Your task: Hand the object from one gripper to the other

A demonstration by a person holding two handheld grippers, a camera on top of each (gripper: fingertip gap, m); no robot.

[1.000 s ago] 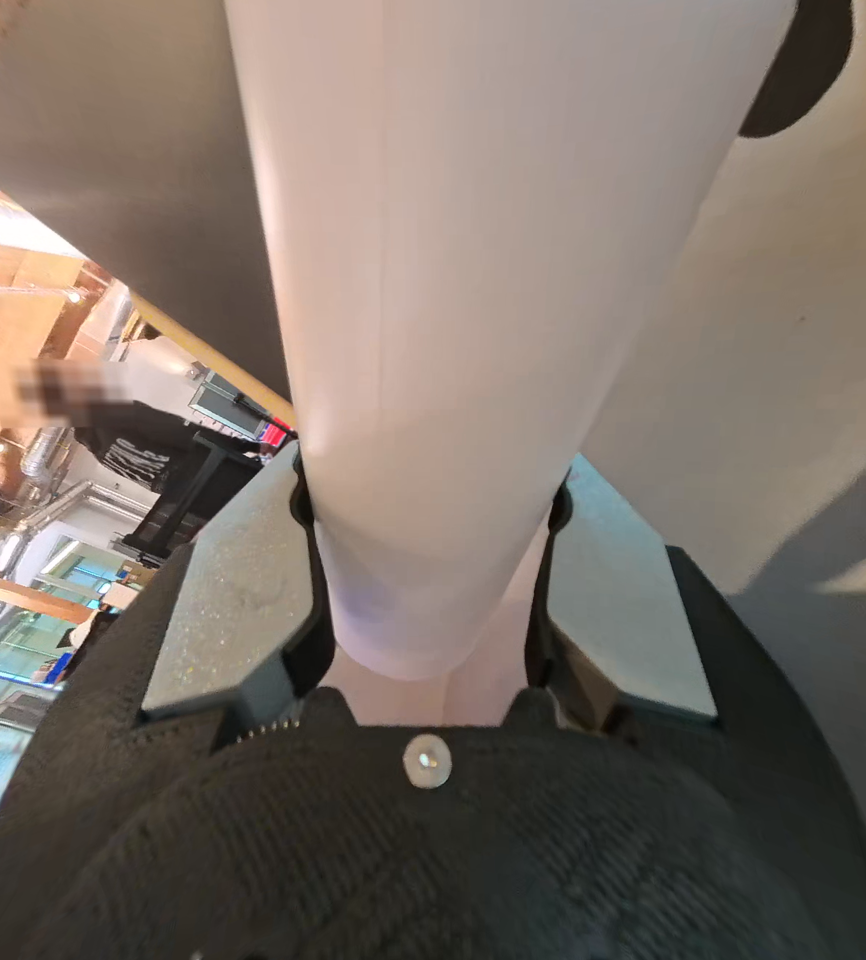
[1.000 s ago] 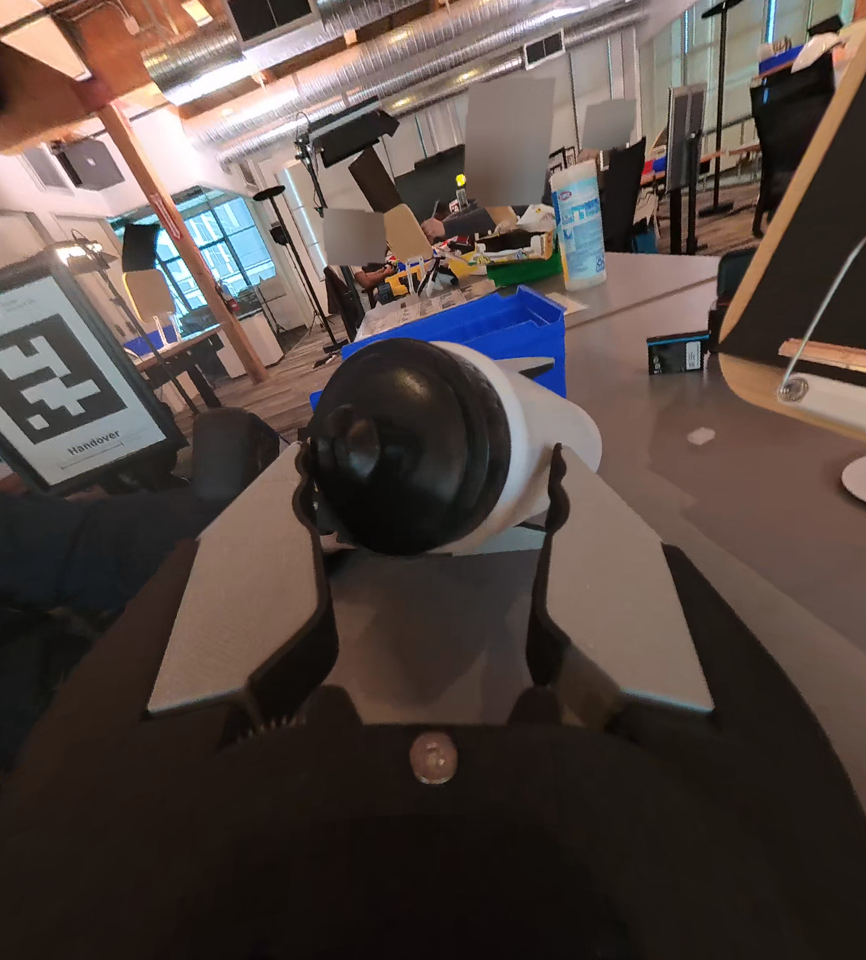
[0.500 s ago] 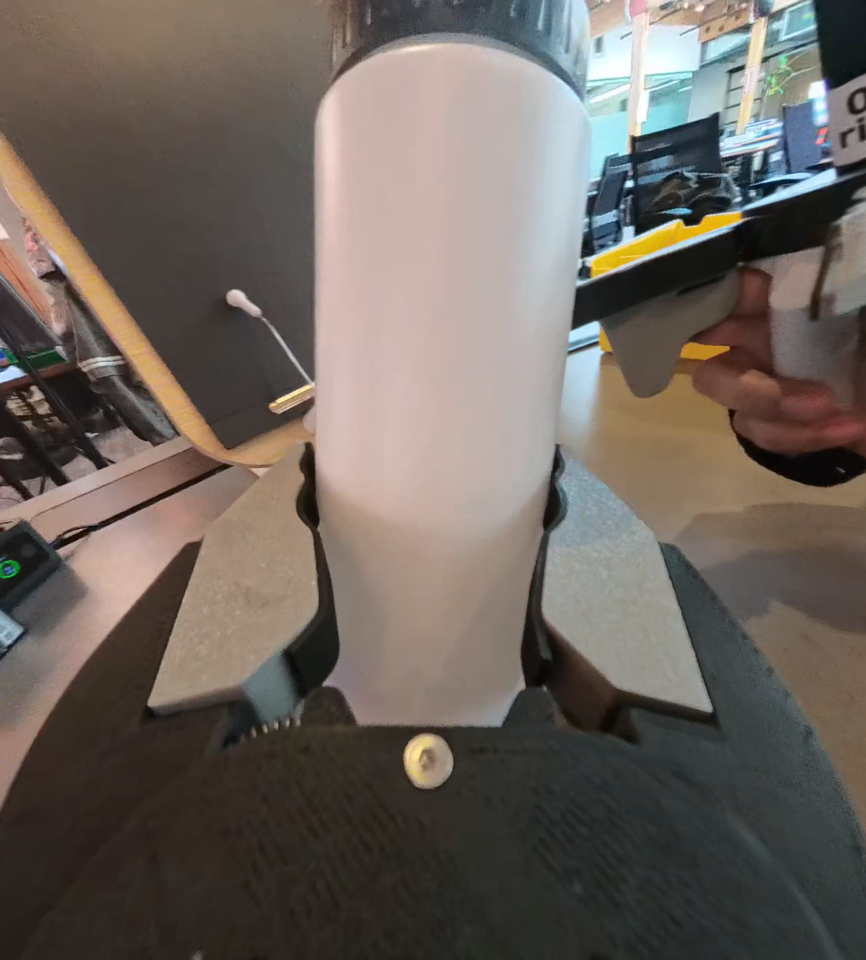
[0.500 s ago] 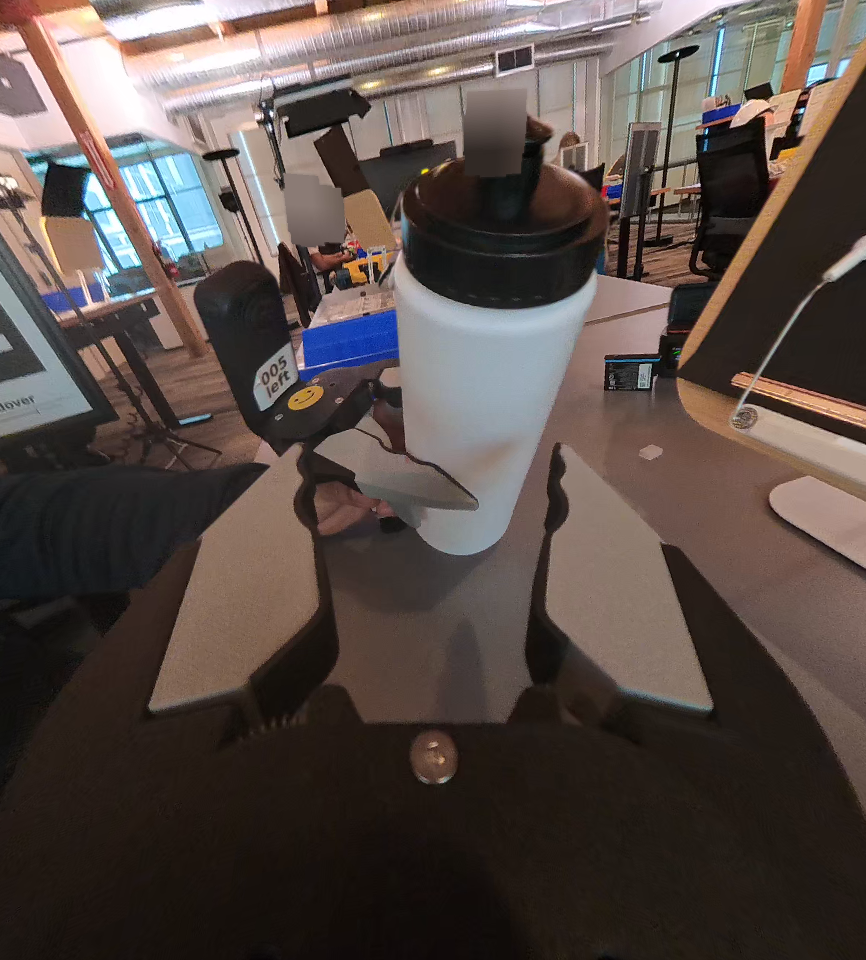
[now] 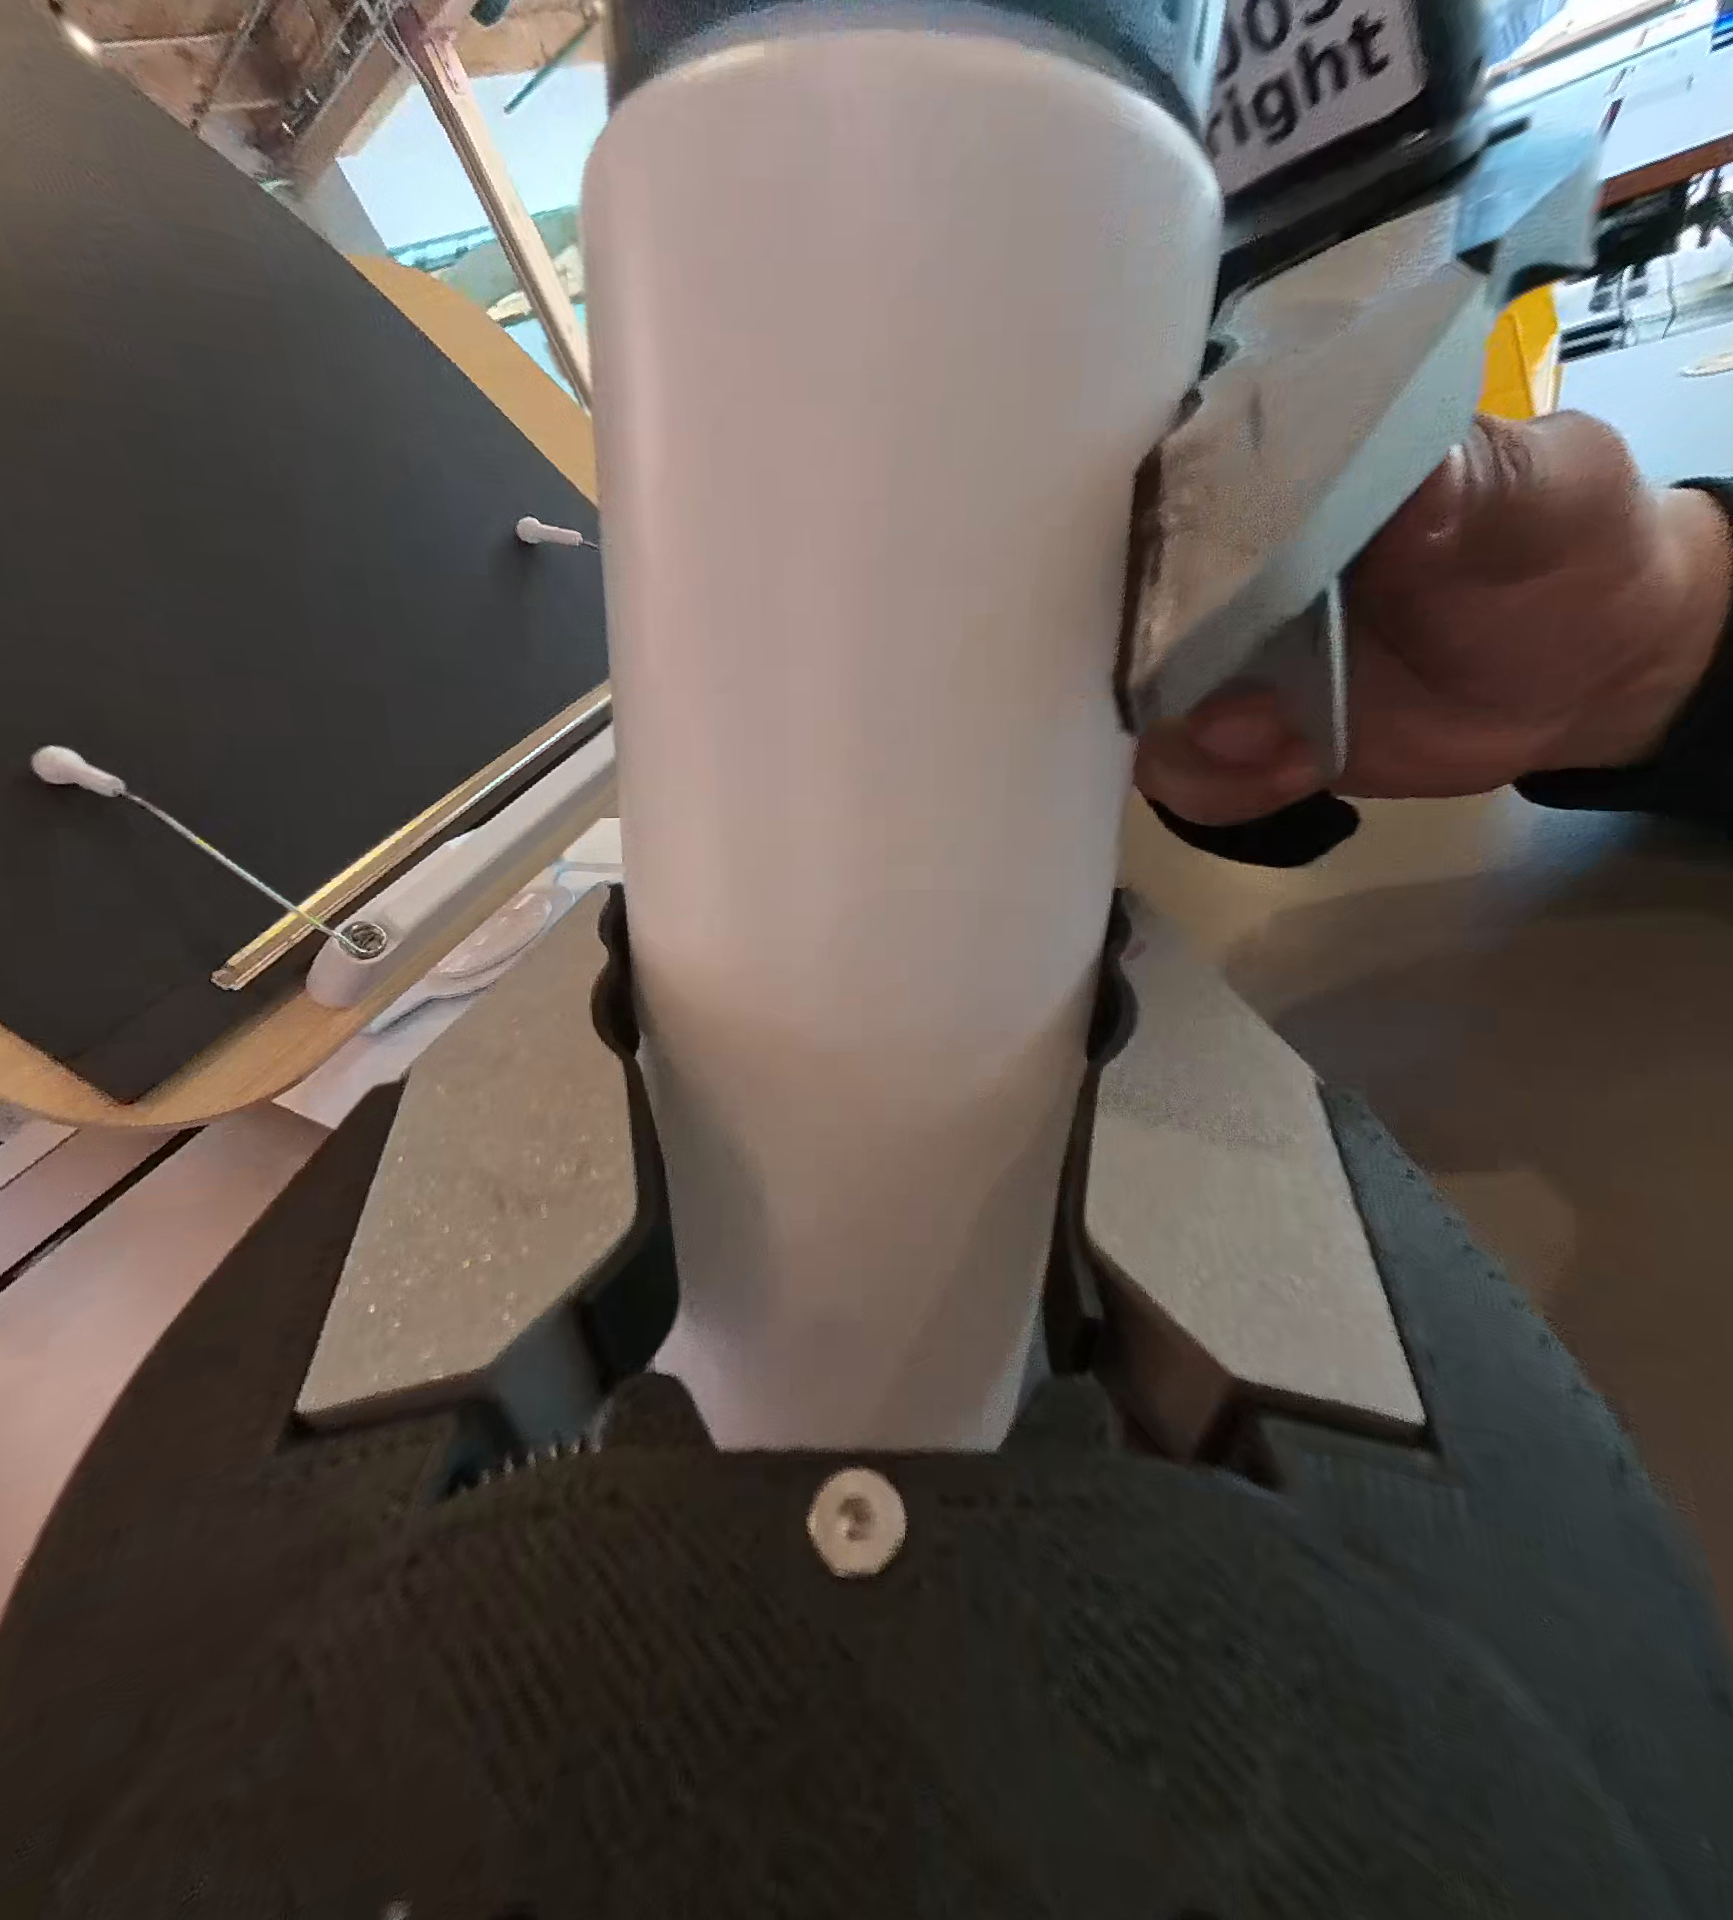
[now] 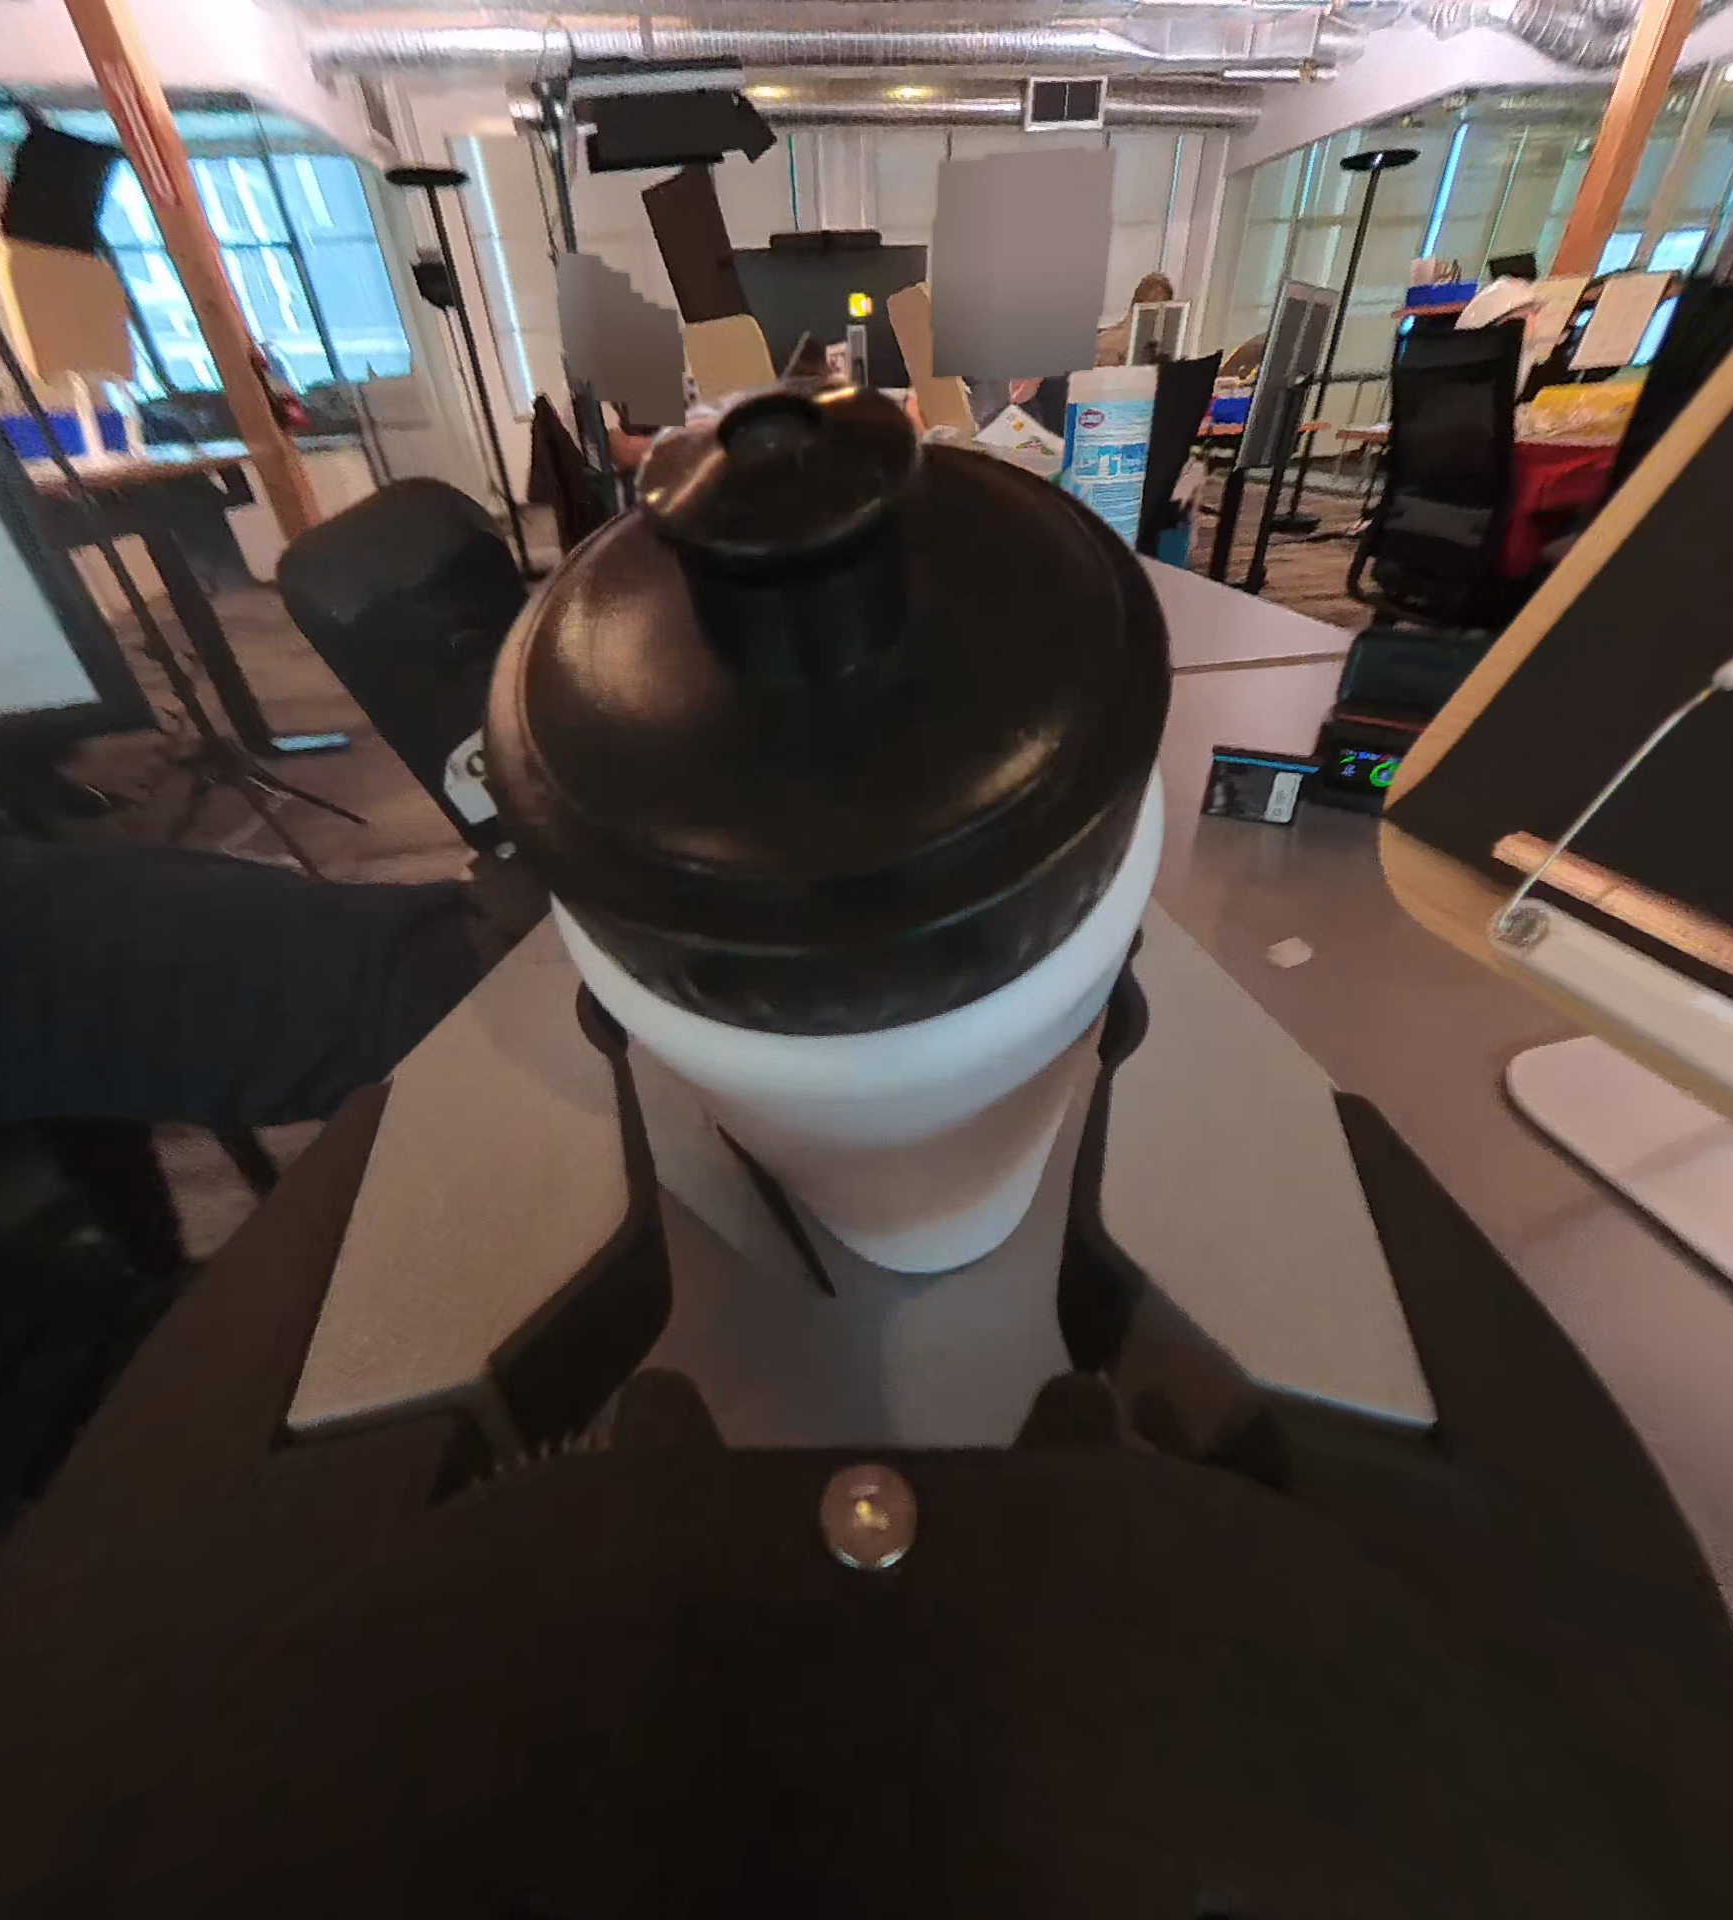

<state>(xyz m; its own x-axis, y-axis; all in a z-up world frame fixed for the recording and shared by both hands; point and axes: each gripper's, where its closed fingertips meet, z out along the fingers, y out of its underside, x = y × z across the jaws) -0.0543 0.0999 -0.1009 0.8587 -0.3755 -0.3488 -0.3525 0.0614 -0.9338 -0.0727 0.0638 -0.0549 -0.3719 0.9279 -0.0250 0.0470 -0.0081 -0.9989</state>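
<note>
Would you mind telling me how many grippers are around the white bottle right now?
2. The left gripper clamps the white bottle near its base. The right gripper has its fingers on either side just below the black lid; whether they are touching the bottle is unclear.

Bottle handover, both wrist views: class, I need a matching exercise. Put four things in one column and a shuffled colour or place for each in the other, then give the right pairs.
Things
1. bottle body
2. cap
3. left claw
4. right claw

Colour or place
A. black
B. either side of the bottle, just under the cap
C. white
D. clamped on the bottle's lower end

Pairs: 1-C, 2-A, 3-D, 4-B
</note>
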